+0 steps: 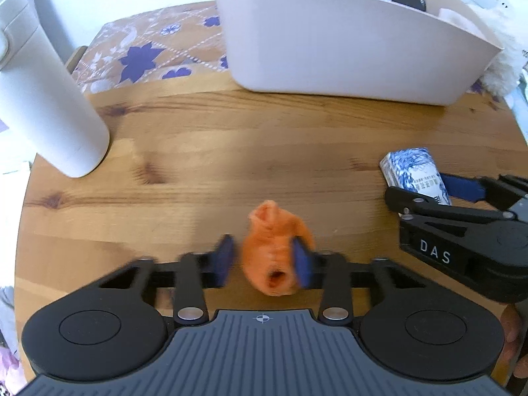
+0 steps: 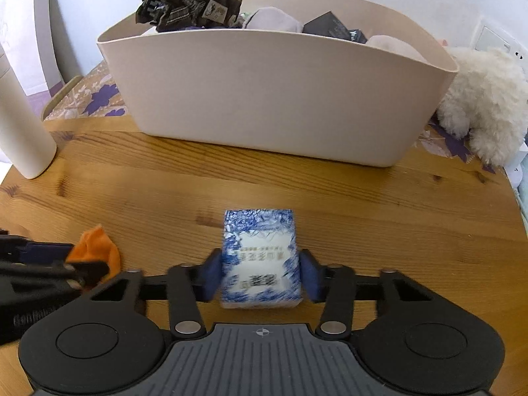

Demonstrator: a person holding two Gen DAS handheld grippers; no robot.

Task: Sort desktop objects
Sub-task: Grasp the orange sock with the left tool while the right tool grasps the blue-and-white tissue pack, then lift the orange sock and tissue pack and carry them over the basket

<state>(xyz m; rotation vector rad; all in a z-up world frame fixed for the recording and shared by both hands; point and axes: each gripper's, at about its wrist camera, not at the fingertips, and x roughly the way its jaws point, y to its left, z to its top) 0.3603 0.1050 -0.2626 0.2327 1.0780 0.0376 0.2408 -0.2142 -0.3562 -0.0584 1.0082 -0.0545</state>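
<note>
The left tongs sit narrowed around a crumpled orange cloth piece on the round wooden bench; one blue pad touches it, while the other shows a slight gap. The right tongs clamp a blue-and-white patterned tissue packet near the bench's right side. Behind both stands a cream plastic storage bin holding dark fabric and boxes, with a white cylindrical bottle to the left.

The bin stands at the far side of the counter. The bottle stands far left. The tissue pack lies near centre; the sock lies left of it. The plush toy sits right of the bin.
</note>
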